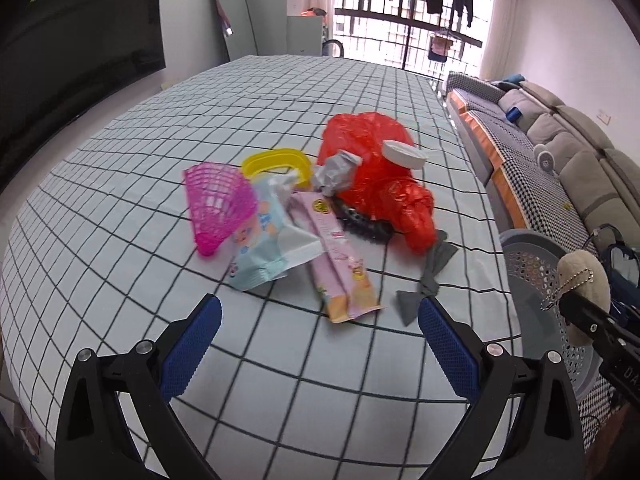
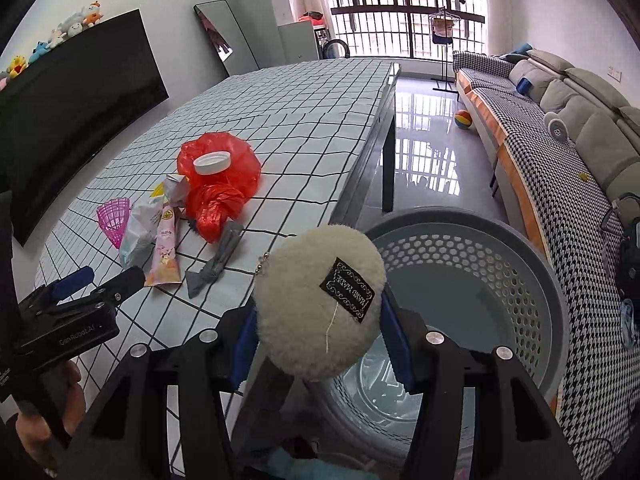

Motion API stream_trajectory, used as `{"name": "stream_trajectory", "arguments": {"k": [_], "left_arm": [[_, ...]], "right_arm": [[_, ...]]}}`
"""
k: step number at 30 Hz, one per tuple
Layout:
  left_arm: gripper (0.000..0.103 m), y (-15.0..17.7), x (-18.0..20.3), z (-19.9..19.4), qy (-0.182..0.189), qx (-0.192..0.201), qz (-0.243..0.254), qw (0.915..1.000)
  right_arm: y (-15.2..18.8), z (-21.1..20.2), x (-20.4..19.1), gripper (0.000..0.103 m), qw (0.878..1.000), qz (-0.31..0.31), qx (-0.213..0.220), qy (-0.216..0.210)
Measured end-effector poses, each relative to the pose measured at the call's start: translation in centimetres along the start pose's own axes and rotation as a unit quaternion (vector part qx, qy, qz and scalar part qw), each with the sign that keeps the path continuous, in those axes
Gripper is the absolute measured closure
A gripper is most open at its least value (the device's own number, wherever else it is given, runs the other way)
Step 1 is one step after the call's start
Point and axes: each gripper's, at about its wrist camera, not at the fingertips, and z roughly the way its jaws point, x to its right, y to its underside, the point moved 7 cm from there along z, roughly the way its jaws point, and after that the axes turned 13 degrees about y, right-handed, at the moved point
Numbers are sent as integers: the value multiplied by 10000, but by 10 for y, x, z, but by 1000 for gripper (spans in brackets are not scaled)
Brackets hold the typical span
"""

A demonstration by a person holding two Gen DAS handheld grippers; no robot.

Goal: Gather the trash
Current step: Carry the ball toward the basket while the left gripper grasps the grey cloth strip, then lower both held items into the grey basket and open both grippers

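A trash pile lies on the checked table [image 1: 160, 152]: a red plastic bag [image 1: 380, 176] with a white lid [image 1: 404, 154] on it, a pink mesh cone [image 1: 218, 208], a yellow ring [image 1: 280, 162], a light blue wrapper [image 1: 268, 240], a pink wrapper [image 1: 344, 264] and a grey scrap [image 1: 428, 276]. My left gripper [image 1: 320, 320] is open, just short of the pink wrapper. My right gripper [image 2: 316, 324] is shut on a cream fluffy pad [image 2: 320, 300] with a ball chain, held over the rim of the grey perforated basket [image 2: 480, 240].
The basket [image 1: 532, 264] stands on the floor off the table's right edge. A sofa [image 2: 560, 128] runs along the right wall, with a coloured ball [image 2: 463, 119] on the floor. A dark TV [image 2: 72, 112] hangs left of the table.
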Motion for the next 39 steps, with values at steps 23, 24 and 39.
{"name": "stream_trajectory", "arguments": {"k": [23,24,39], "left_arm": [[53,2,66,71,212,-717,692,9948],[54,2,67,72,218,-729,702,9946],[87,5,71,67,491,-721,729,9935]], "right_arm": [[19,25,38,50,9980,488,-160,-369],[19,26,38,50,9979,493,-161,-377],[17,21,41,50,9978,560,-127,-331]]}}
